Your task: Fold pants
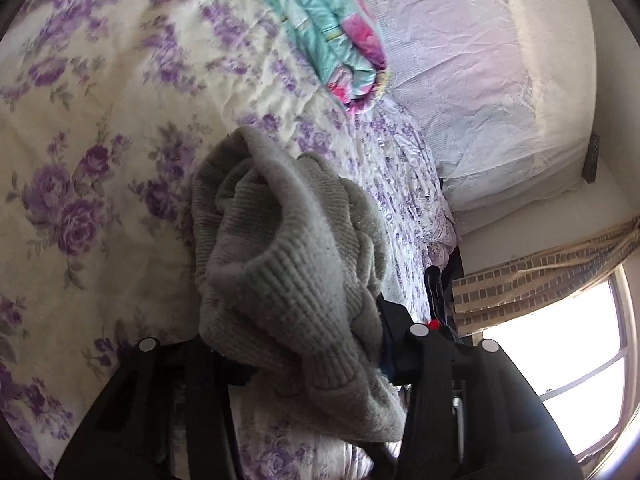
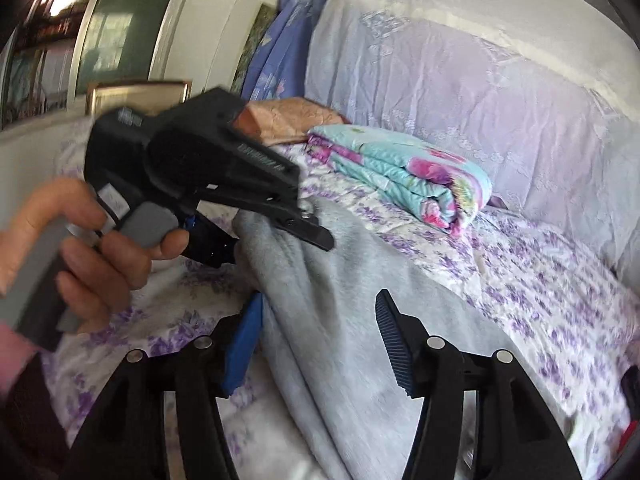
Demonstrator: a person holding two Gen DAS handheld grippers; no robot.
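The grey knitted pants [image 1: 288, 264] hang bunched from my left gripper [image 1: 304, 360], which is shut on their ribbed end above the flowered bedspread [image 1: 100, 128]. In the right wrist view the pants [image 2: 344, 320] stretch as a grey band from the left gripper [image 2: 308, 224], held in a hand, down towards the camera. My right gripper [image 2: 320, 340] is open, its blue pads on either side of the fabric and apart from it.
A folded turquoise and pink quilt [image 2: 404, 172] lies on the bed behind the pants, also seen in the left wrist view [image 1: 332, 28]. A white covered pillow pile [image 2: 480, 80] stands behind it. A window [image 1: 568, 360] and curtain are at the bed's side.
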